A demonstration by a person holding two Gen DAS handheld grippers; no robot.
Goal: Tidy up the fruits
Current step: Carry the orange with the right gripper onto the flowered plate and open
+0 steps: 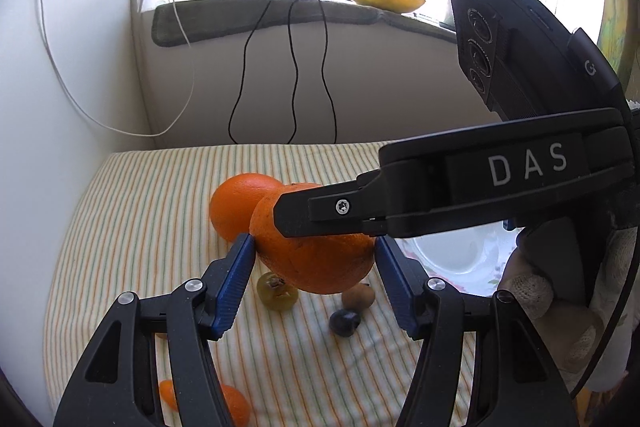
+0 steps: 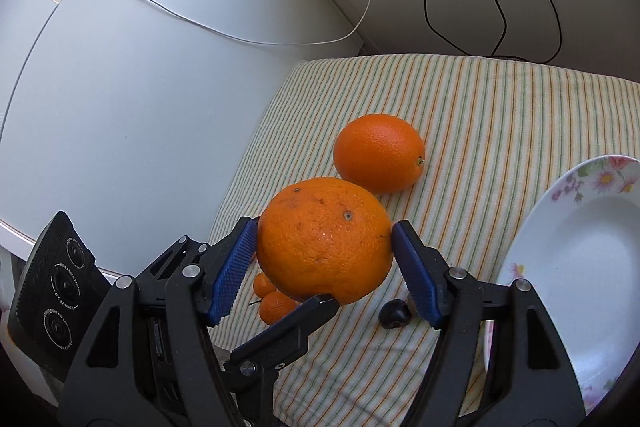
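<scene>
Both grippers squeezed 1 big orange [image 2: 324, 239] up in the air: the right gripper [image 2: 324, 259] and the left gripper [image 1: 316, 255], each about half open. The plate [image 2: 580, 267] sat low on the right, nearer the right hand.

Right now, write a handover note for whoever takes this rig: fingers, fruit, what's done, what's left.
Left gripper: fingers closed on the big orange.
Right gripper: fingers closed on the same orange, crosswise to the left.
On the striped cloth: second orange, small orange fruits, dark berry, green grape, brown fruit.
Plate, at the right: nothing on the part in view.
Done: no fruit sorted yet.
Left: set the big orange down, probably on the plate, then the rest.
</scene>
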